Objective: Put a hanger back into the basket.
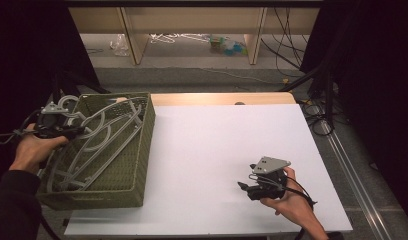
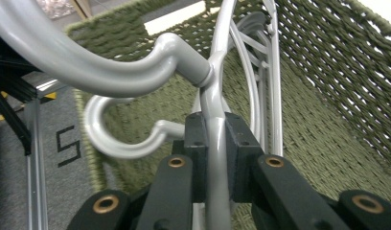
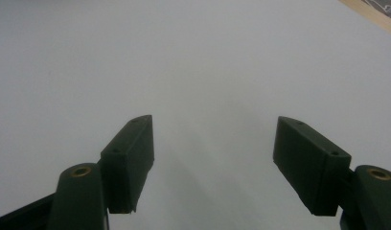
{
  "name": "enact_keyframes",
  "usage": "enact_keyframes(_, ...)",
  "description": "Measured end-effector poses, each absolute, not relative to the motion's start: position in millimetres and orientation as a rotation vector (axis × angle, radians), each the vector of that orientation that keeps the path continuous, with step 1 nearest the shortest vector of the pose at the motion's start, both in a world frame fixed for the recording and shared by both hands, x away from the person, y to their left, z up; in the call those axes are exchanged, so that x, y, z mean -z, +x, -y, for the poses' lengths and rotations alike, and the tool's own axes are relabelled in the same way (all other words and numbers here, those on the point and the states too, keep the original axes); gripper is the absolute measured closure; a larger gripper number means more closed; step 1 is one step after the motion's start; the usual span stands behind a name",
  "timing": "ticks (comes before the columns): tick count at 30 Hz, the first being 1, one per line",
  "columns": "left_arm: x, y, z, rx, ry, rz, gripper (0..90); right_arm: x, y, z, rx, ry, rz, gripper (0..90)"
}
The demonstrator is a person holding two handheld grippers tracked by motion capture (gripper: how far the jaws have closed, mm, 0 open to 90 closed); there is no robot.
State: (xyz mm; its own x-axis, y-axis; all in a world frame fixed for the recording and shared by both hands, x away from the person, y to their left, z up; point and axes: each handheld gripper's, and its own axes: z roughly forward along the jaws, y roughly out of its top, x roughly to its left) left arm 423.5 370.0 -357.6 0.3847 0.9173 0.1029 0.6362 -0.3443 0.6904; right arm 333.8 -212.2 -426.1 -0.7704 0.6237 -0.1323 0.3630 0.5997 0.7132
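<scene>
The right gripper (image 3: 212,158) is seen from behind its two black jaws, which rise from the lower edge of the right gripper view and are held wide apart. Nothing is gripped between them; only bare surface is observed in the gap. A brass-coloured rivet is noted on each jaw arm, at the lower left and lower right. The jaws are directed over a white table surface (image 3: 184,57), plain and unmarked, against which faint shadows are cast beneath the pads. At the upper right corner a narrow strip of wooden edge (image 3: 375,17) is recorded beyond the white surface.
</scene>
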Motion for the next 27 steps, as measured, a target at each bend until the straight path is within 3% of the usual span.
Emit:
enact_keyframes(14, 400, 435, -371, -0.58, 2.151, -1.441, 80.1, 427, 335, 213, -0.977, 0.796, -2.463, 31.2)
enact_keyframes(27, 398, 424, -378, -0.619, 2.095, -1.489, 65.5, 426, 334, 213, -0.981, 0.798, -2.46, 31.2)
